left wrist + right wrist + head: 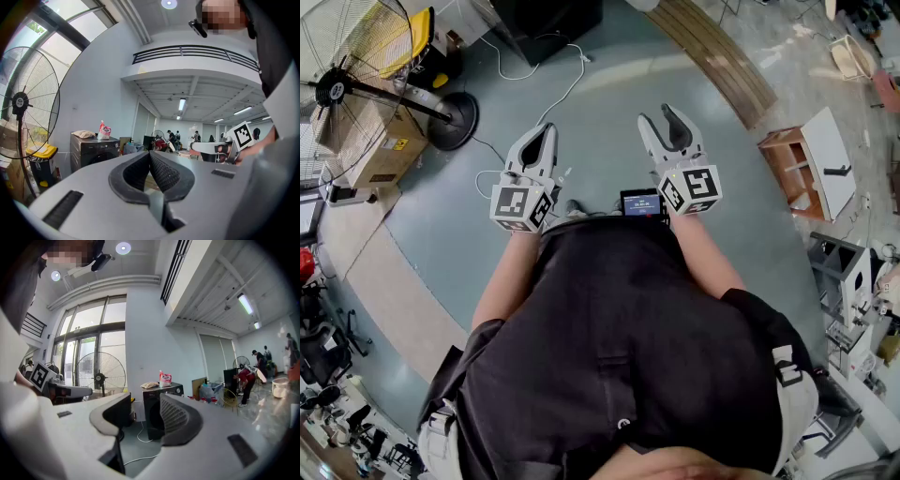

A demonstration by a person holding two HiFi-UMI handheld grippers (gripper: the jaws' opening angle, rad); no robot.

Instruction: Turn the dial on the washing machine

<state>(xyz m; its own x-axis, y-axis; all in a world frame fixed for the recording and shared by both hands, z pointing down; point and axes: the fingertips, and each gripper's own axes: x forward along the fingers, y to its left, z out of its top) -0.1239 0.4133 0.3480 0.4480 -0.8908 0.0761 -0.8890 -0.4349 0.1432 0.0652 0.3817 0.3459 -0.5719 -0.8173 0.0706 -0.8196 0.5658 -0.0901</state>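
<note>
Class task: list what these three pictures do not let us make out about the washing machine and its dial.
Dial: right gripper view, too small to read its setting.
Washing machine front: right gripper view, largely hidden behind the open right tongs.
Bag on top: both gripper views, print too small.
Head view: dark box cut off by the top edge; no dial shows.

Open workshop hall — pedestal fan [335,91], cartons [380,141], loose cables [570,89].

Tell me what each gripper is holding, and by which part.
Nothing. The left gripper has its jaws shut together, the right gripper has them apart and empty; the washing machine stands well away.
</note>
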